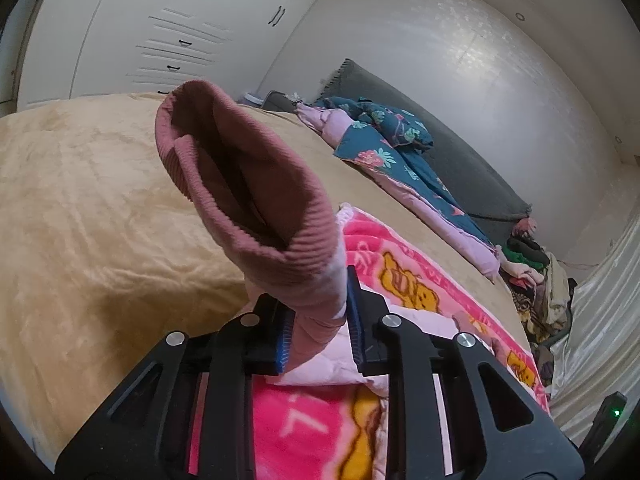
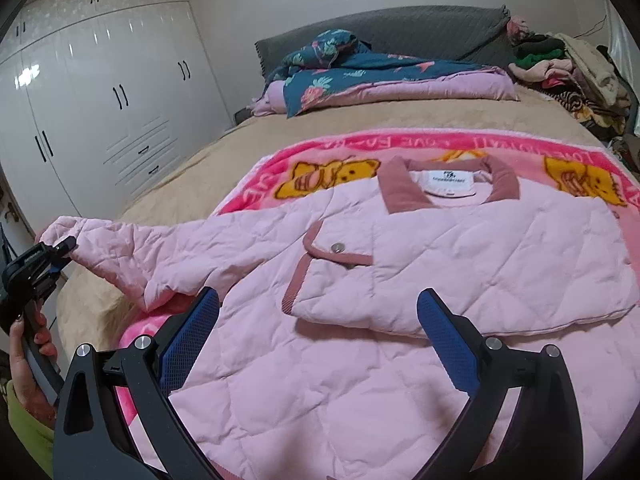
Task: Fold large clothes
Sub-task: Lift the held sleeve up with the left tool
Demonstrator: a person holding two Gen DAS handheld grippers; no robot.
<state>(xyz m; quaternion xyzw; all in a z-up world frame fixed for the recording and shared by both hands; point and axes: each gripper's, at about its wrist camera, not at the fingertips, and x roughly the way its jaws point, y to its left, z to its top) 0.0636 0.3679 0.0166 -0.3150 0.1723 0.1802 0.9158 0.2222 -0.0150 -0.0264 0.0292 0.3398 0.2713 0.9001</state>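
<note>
Left wrist view: the left gripper point(image 1: 318, 320) is clamped on the sleeve point(image 1: 256, 184) of the pink jacket, just below its corduroy cuff point(image 1: 200, 136), which flops open above the blue pads. The bite looks narrow, so a quick pull could let the sleeve slip free; dragging it might also bunch the cartoon blanket point(image 1: 304, 420) beneath. The tool points away over the tan bedspread point(image 1: 80, 200), tilted up.

Right wrist view: the jacket point(image 2: 440, 264) lies flat on the blanket point(image 2: 320, 168) on the bed, its far sleeve already folded across the chest, near sleeve stretched out to the left gripper point(image 2: 66, 250), held in a hand point(image 2: 30, 356) at the bed's edge. The right gripper point(image 2: 318, 344) hangs over the jacket's lower front, fingers wide apart, holding nothing
</note>
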